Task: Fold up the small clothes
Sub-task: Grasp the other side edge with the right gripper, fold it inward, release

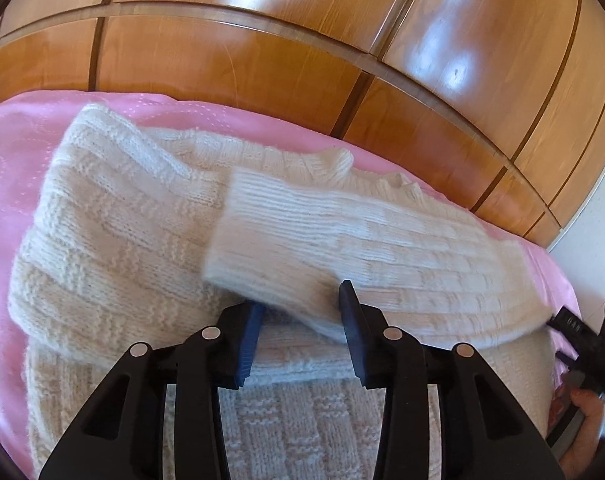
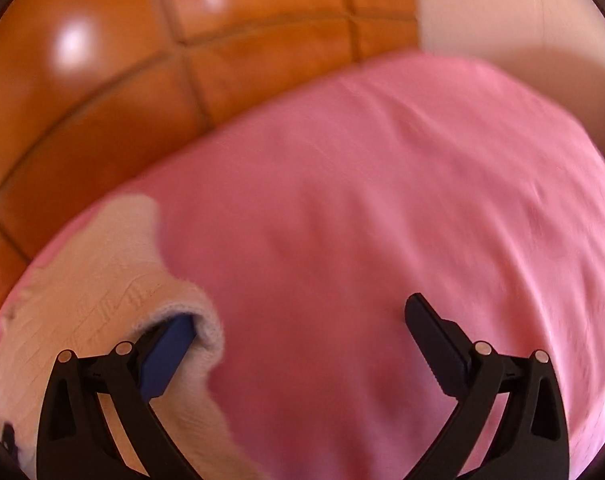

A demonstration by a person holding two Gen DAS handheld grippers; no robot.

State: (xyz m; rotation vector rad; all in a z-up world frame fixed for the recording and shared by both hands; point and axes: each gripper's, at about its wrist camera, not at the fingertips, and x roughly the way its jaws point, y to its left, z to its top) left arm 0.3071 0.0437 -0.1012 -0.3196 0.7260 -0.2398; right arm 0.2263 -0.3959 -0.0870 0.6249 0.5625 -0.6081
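Where the left wrist view begins, nearest the lens, the left gripper stands with its jaws partly apart. A folded-over sleeve of the cream knitted sweater lies between them, its cuff end blurred; the pads do not press on it. Beneath and beyond the sleeve, the sweater body spreads flat on the pink bedcover, its ribbed collar at the far side. At the right edge of this view a hand grips the black frame of the other tool.

From the right wrist view, the right gripper has its jaws wide apart. The blue pad of its left finger sits under a rolled edge of the knit; the opposite finger stands clear over bare pink cover, well apart from the wool. This view is blurred, and only a corner of the sweater shows, at lower left.

Farthest off in both views, glossy wooden panels rise behind the bed, with a pale wall to the right.
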